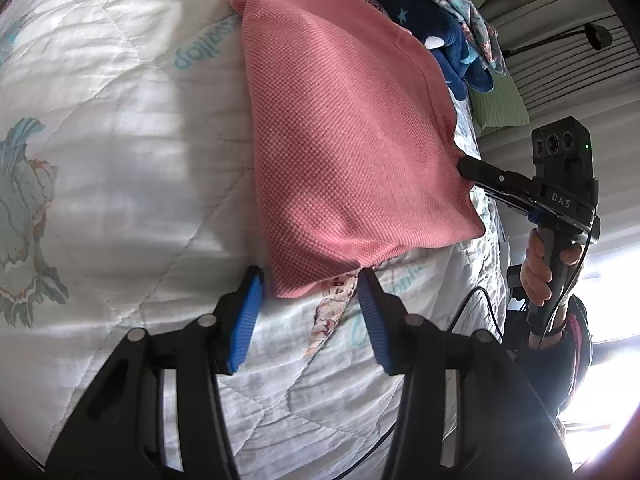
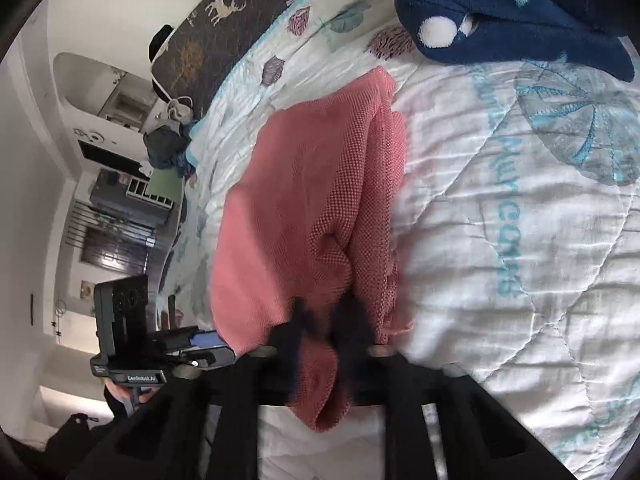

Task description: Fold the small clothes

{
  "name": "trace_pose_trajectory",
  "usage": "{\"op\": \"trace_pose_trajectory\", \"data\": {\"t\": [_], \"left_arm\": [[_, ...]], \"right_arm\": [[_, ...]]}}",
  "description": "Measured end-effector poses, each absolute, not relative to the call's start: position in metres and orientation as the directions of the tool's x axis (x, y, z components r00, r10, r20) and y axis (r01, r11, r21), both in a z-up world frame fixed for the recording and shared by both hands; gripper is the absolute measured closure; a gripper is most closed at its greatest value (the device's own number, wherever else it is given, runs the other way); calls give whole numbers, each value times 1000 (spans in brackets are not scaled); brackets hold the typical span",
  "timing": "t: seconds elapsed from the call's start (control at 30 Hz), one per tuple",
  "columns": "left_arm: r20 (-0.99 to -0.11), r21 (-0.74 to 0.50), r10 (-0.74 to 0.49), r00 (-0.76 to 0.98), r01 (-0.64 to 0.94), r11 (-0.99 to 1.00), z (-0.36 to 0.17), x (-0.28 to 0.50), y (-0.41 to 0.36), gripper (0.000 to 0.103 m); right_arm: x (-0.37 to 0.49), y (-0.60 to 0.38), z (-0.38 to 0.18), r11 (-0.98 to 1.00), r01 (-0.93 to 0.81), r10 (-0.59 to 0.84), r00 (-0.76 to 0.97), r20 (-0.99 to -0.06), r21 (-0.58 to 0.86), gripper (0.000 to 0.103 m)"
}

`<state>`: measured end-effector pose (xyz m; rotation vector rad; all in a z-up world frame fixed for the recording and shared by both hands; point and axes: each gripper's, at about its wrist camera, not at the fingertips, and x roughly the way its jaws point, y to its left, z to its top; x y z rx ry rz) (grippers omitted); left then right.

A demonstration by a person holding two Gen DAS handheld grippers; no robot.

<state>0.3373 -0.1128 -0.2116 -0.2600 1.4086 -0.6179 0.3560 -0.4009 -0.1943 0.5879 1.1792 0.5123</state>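
A pink knit garment (image 1: 344, 140) lies on the white quilt (image 1: 120, 160), partly folded, its layers doubled over in the right wrist view (image 2: 312, 184). My left gripper (image 1: 310, 308) is open just in front of the garment's near corner. Its blue pads (image 1: 248, 312) stand on either side of that corner without pressing it. My right gripper (image 1: 466, 168) reaches in from the right, held by a hand (image 1: 536, 272), with its fingers together on the garment's right edge. In its own view the right gripper (image 2: 324, 320) is blurred, with bunched pink fabric pinched between the fingers. The left gripper (image 2: 208, 340) shows at the lower left.
A navy fleece garment with stars (image 1: 432, 20) (image 2: 520, 20) and a floral cloth (image 1: 472, 12) lie beyond the pink one. A green pillow (image 1: 500, 104) sits at the bed's right edge. Bare quilt (image 2: 520, 240) spreads to the left in the left wrist view.
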Motion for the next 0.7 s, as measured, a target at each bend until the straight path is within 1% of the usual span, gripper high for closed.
{"op": "trace_pose_trajectory", "data": {"t": [0.07,0.13,0.23,0.27,0.33,0.37,0.4,0.43,0.47,0.5,0.53,0.57,0.6,0.63,0.67,0.7], "left_arm": [[-837,-520,-545,39,252,816,-212,337,-113,53],[-843,-506,-536,43,271,819,-212,335,-115,53],[-846,-501,-531,47,271,822,-210,334,-116,53],[-843,-508,-536,42,264,820,-208,335,-114,53],[-832,-527,-552,46,241,815,-205,340,-106,53],[-828,-535,-558,55,225,815,-204,343,-102,53],[-806,-570,-589,60,193,799,-203,348,-95,53],[-763,-630,-644,55,160,760,-204,353,-90,53],[-707,-697,-706,41,127,705,-206,360,-85,52],[-674,-733,-738,26,99,673,-209,368,-84,51],[-678,-730,-735,26,90,677,-212,374,-84,51],[-690,-718,-723,40,92,690,-214,379,-85,51],[-699,-706,-713,57,100,701,-219,385,-87,50],[-688,-718,-724,44,98,689,-225,389,-90,48],[-652,-754,-758,24,83,651,-234,394,-93,47],[-622,-781,-783,15,62,621,-240,397,-93,47]], "right_arm": [[353,-402,-191,795,-85,593,317,-740,601,94],[351,-404,-190,817,-94,566,318,-761,568,94],[350,-395,-189,888,-146,459,321,-829,436,94],[349,-391,-191,894,-153,448,315,-837,421,94],[347,-382,-186,919,-175,392,321,-862,352,92],[346,-379,-182,928,-188,367,328,-871,321,90],[345,-378,-179,933,-186,355,331,-874,308,82],[345,-377,-176,937,-176,345,334,-877,301,78],[345,-379,-172,940,-163,339,345,-875,300,70],[346,-382,-170,939,-153,343,357,-869,308,59],[347,-387,-167,932,-136,361,373,-854,335,52],[348,-391,-165,918,-118,395,388,-833,380,36],[350,-397,-166,886,-107,455,396,-798,452,26],[353,-401,-169,859,-103,498,388,-775,501,24],[358,-404,-176,839,-87,529,364,-767,537,22],[363,-406,-184,838,-59,527,346,-776,543,22]]}}
